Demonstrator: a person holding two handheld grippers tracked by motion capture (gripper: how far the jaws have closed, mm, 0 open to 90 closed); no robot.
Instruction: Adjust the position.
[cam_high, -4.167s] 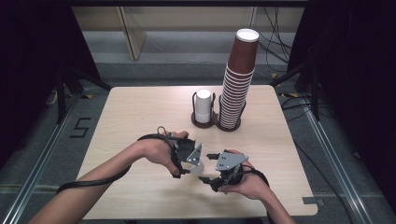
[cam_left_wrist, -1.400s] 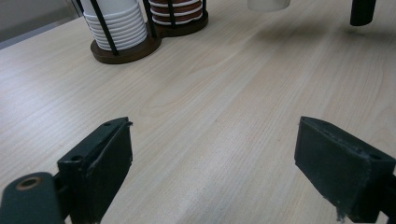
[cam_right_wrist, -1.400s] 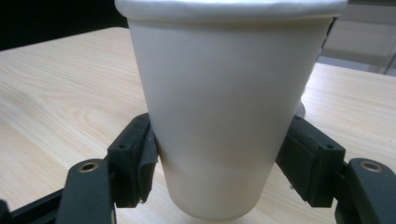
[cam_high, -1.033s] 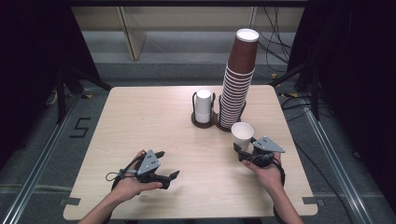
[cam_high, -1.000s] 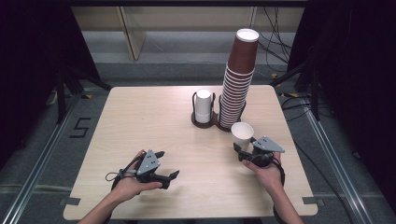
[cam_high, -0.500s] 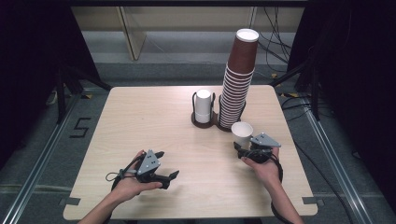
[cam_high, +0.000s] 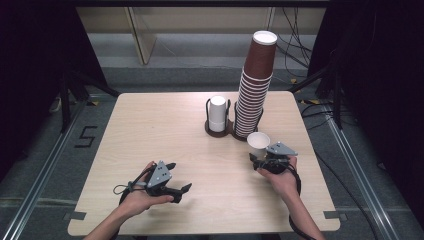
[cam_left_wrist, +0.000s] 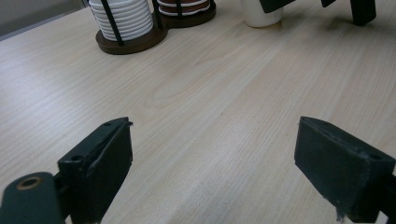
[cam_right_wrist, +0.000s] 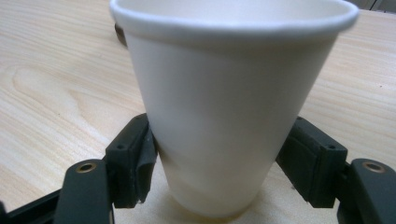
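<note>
A white paper cup (cam_high: 259, 144) (cam_right_wrist: 224, 116) stands upright on the table (cam_high: 150, 130), just in front of the tall brown cup stack (cam_high: 255, 90). My right gripper (cam_high: 257, 161) (cam_right_wrist: 217, 163) is shut on the cup's lower wall, one pad on each side. My left gripper (cam_high: 180, 176) (cam_left_wrist: 212, 172) rests low near the table's front left, jaws open with only bare wood between them. Seen from the left gripper, the white cup (cam_left_wrist: 261, 14) stands far off beside the other gripper's jaws.
A dark two-ring holder (cam_high: 220, 131) at the back middle carries a short white cup stack (cam_high: 217, 114) (cam_left_wrist: 122, 18) and the brown stack. Dark floor and metal rails surround the table. The table's right edge lies close to my right hand.
About four seconds ago both hands were together at the front middle; now they are apart, the right one with the cup by the brown stack. Over the last second little has shifted.
</note>
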